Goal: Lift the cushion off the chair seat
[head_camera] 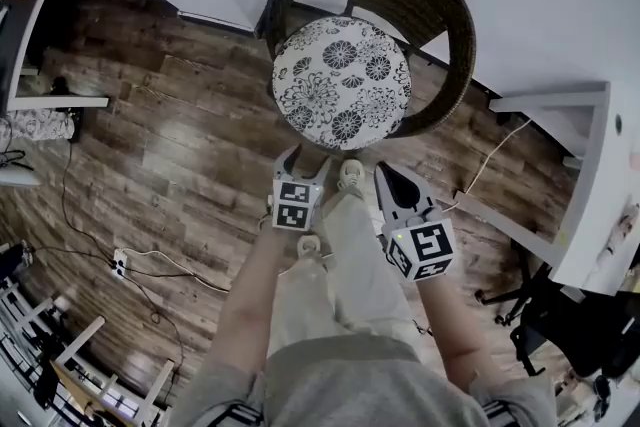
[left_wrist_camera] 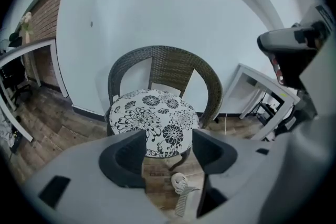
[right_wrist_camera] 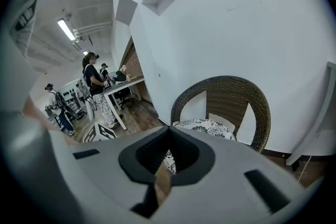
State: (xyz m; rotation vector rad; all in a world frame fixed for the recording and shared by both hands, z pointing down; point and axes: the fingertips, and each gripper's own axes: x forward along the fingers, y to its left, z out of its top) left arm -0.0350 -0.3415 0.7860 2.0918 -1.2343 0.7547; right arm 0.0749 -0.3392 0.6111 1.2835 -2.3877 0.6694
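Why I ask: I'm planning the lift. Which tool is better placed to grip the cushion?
Probably left: the left tool is open and aimed at the near edge of the floral cushion; the right tool is shut.

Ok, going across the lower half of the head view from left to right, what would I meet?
Power strip → left gripper → shoe → right gripper → white desk.
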